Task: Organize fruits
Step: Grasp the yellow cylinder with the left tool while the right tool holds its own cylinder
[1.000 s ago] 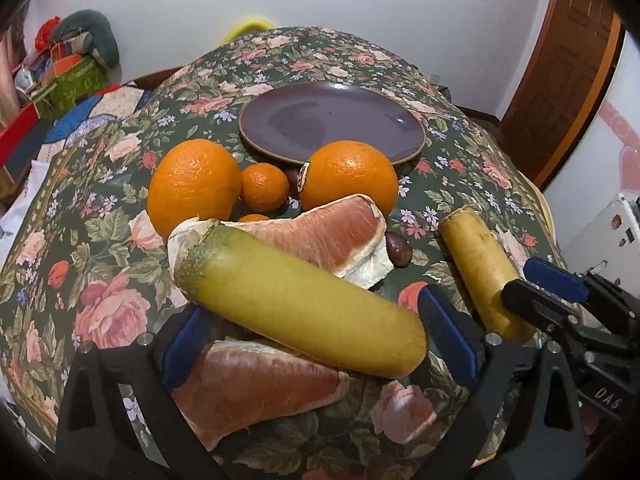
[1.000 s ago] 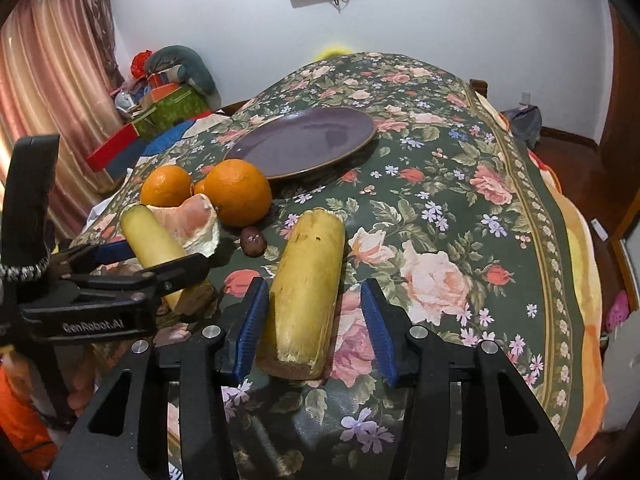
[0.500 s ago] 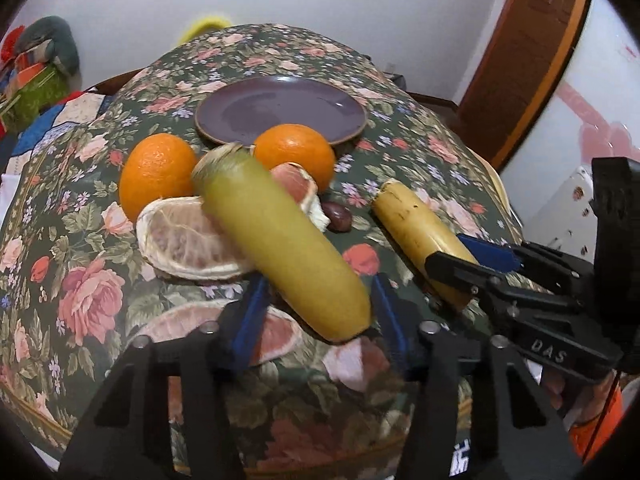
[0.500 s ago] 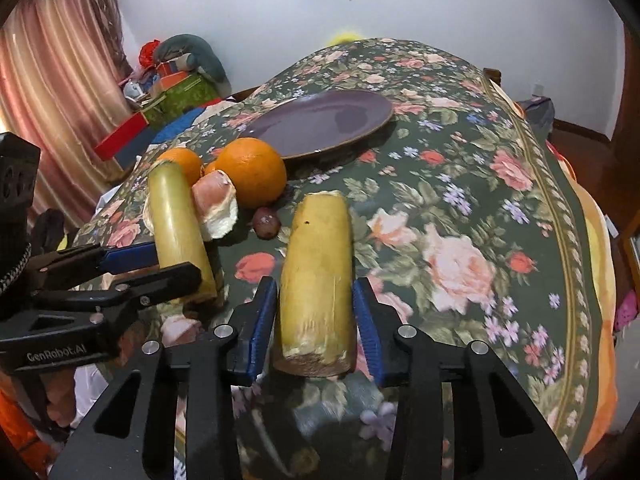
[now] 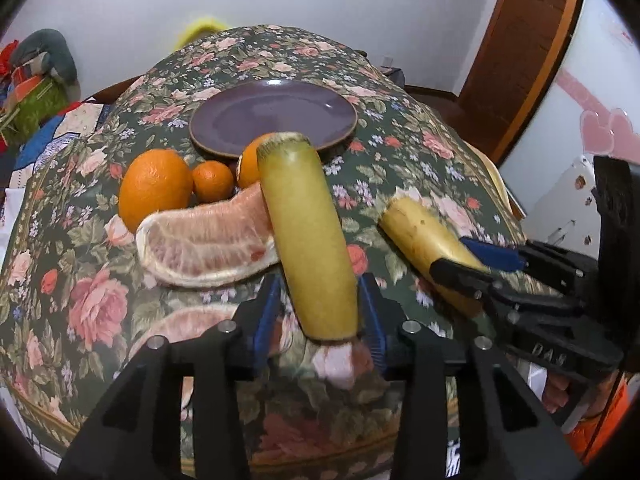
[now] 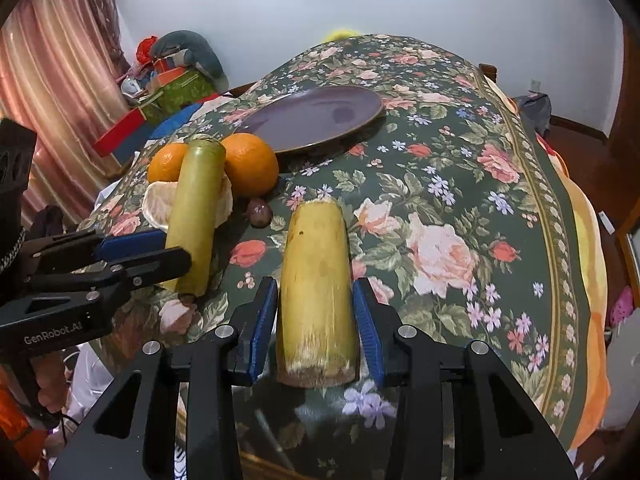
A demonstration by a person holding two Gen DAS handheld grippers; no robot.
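Observation:
My left gripper [image 5: 320,316] is shut on a greenish-yellow sugarcane piece [image 5: 306,232] and holds it lifted, pointing at the purple plate [image 5: 274,116]. It also shows in the right wrist view [image 6: 196,212]. My right gripper [image 6: 316,320] is shut on a second yellow sugarcane piece [image 6: 318,284], raised off the cloth; it also shows in the left wrist view [image 5: 428,244]. Two large oranges [image 5: 154,188] [image 6: 250,164], a small orange [image 5: 212,181] and pomelo segments [image 5: 208,240] lie in front of the empty plate [image 6: 312,118].
The table has a dark floral cloth [image 6: 460,184]. A small dark brown fruit [image 6: 259,212] lies by the oranges. Another pomelo piece [image 5: 184,324] lies near the front edge. Boxes and clutter [image 6: 172,80] stand beyond the table's left side.
Both grippers closed on their sugarcane pieces and lifted them. The left piece swung from lying crosswise to pointing at the plate.

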